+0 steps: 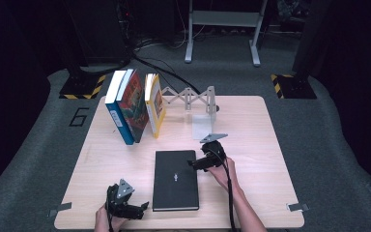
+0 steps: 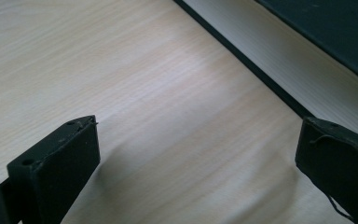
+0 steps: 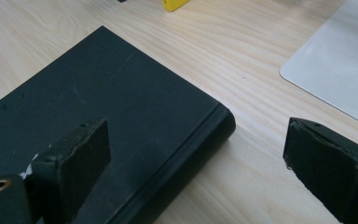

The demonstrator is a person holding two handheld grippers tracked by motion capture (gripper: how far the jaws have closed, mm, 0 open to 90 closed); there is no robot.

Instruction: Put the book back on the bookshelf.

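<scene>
At the near left corner of the wooden table the left gripper sits low in the person's left hand, its jaws spread wide and holding nothing. In the left gripper view its two fingers frame bare wood, and the page edge of the black book runs diagonally just beyond the finger on the right side of that view; whether that finger touches the book cannot be told.

The black book lies flat on the table between the two grippers, cover up. Its long axis runs from the person's edge straight away toward the far side, with one short end at the near table edge and the other pointing at the standing books.

Those three upright books stand at the far left, leaning together, next to a grey accordion rack, well beyond both grippers.

The right gripper, held by the right hand, is at the book's far right corner with its jaws wide open and nothing between them. In the right gripper view one finger hangs over the black cover while the other finger is out over bare wood, so the book's rounded spine edge and corner lie in the gap. A pale grey flat sheet rests on the table past that outer finger.
</scene>
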